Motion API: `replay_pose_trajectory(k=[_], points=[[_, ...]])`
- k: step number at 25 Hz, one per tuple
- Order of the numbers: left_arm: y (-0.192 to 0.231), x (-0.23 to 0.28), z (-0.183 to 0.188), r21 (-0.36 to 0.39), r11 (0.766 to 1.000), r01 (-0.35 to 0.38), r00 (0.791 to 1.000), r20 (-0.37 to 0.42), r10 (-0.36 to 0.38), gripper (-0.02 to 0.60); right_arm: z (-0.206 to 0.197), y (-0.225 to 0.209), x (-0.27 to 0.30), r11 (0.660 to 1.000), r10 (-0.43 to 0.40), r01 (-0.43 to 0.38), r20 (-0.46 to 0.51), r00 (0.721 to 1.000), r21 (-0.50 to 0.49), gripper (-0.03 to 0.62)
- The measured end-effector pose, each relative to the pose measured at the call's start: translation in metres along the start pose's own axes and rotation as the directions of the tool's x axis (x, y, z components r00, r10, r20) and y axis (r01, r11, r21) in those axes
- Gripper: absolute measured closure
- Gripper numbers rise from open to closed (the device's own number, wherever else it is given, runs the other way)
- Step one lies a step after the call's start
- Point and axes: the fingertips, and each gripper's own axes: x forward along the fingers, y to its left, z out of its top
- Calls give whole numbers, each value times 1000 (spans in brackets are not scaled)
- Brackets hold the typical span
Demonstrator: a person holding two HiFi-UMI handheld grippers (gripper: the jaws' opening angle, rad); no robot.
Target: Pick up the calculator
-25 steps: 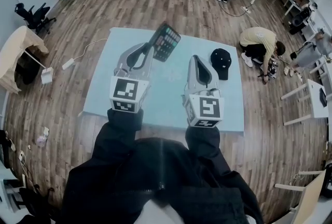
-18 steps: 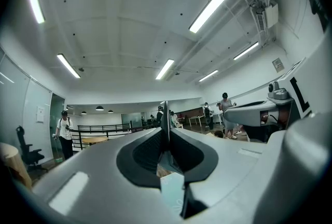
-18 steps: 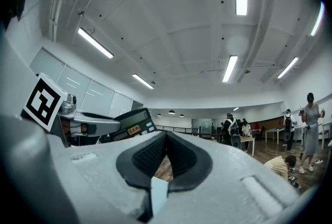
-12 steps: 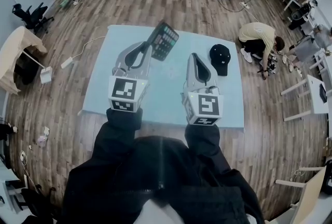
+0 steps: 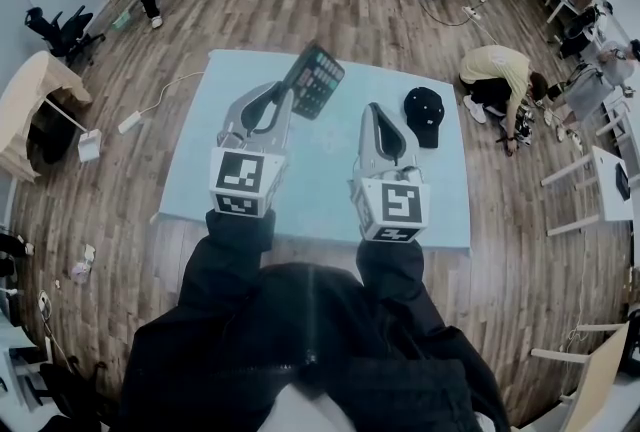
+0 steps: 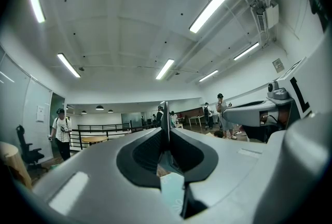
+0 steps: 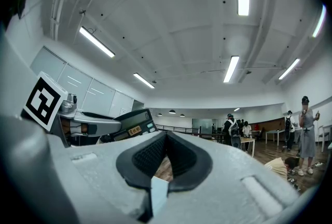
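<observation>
Pale-blue bench [image 5: 200, 155]; dark flat plastic calculator [image 5: 318, 80] pinched edgewise in left gripper [image 5: 290, 97], likely light, stiff, slick; right gripper [image 5: 372, 112] closed, empty.

Everything is lit evenly by long white ceiling strip lights [image 6: 212, 8], while edges are bent by fisheye distortion and corners darkened.
</observation>
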Motion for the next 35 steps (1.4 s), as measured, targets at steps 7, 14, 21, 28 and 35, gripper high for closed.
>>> replay_pose_trajectory(k=[7, 14, 21, 28, 35], points=[[-6, 1, 3, -8, 1000, 7, 1000, 17, -7, 534, 0, -3, -3, 1000, 0, 0, 0, 1000, 4, 594], [-8, 0, -1, 7, 1000, 9, 1000, 8, -9, 534, -5, -4, -5, 1000, 0, 0, -3, 1000, -4, 594], [-10, 0, 4, -1, 1000, 16, 1000, 23, -15, 534, -2, -2, -6, 1000, 5, -5, -4, 1000, -11, 594], [-5, 0, 4, 6, 1000, 13, 1000, 6, -13, 534, 1, 0, -2, 1000, 9, -9, -10, 1000, -11, 594], [-5, 1, 0, 2, 1000, 18, 1000, -2, -18, 534, -1, 2, 0, 1000, 12, -12, -16, 1000, -15, 594]])
